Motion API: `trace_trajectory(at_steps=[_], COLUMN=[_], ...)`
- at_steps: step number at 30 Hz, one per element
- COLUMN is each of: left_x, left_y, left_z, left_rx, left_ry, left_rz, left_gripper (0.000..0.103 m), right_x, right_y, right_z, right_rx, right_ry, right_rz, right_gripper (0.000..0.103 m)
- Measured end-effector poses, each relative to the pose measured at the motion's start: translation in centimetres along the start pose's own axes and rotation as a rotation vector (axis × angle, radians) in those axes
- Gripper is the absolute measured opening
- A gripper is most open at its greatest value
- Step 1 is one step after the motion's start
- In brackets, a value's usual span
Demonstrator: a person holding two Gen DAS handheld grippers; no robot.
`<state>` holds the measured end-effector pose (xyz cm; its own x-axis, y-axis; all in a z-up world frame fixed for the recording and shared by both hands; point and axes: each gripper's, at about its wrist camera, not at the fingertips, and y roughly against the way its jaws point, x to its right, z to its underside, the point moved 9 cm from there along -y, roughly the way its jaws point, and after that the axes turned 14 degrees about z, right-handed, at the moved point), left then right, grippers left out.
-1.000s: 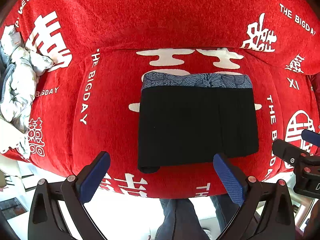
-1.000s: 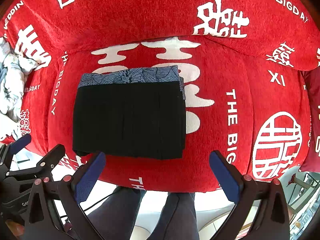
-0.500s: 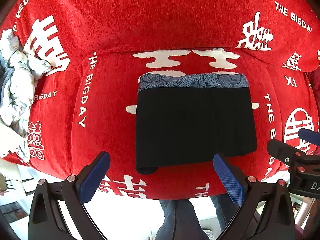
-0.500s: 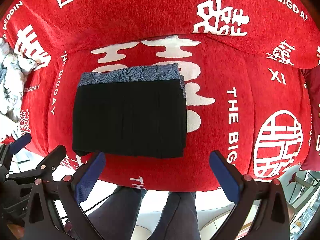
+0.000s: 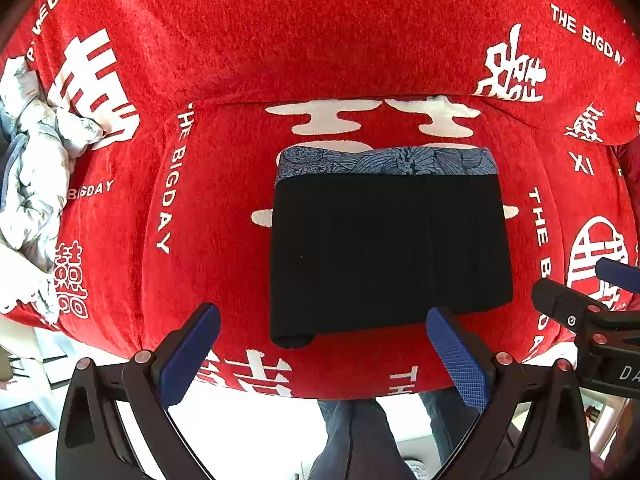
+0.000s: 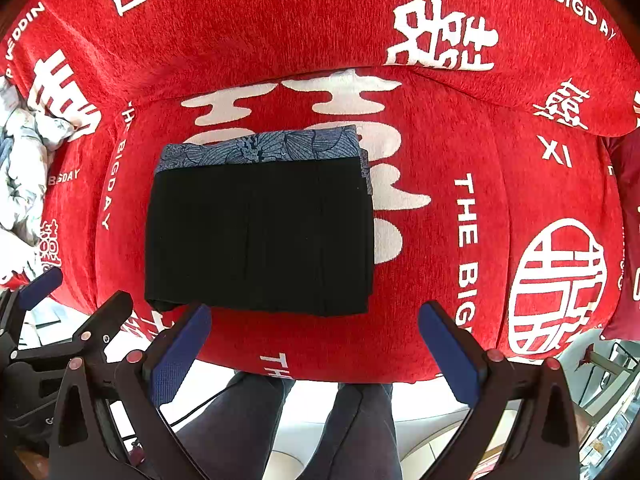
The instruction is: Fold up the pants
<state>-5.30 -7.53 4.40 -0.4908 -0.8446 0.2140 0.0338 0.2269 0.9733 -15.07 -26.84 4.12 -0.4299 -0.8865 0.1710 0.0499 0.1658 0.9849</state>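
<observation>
Left wrist view: left gripper (image 5: pixel 322 347), jaws wide and empty, hangs off the sofa cover's (image 5: pixel 224 264) front edge; black pants (image 5: pixel 390 250) lie folded square mid-cover. Right gripper (image 6: pixel 314 344) likewise gapes empty. Judged finished, best leave it untouched.

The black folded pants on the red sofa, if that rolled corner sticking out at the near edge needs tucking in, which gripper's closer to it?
Probably left. The rolled corner lies between the open left gripper fingers; the open right gripper sits further right.
</observation>
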Motion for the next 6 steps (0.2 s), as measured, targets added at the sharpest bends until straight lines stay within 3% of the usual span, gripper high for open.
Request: trace_trajectory(at_steps=[6], left_x=[-0.11], left_y=[0.09], left_z=[0.00], left_rx=[0.014], left_ry=[0.017], left_rz=[0.018], left_gripper=[0.103], right_x=[-0.03], right_y=[-0.15], right_z=[0.21], right_rx=[-0.001], right_ry=[-0.003], right_rz=[-0.001], right_gripper=[0.103])
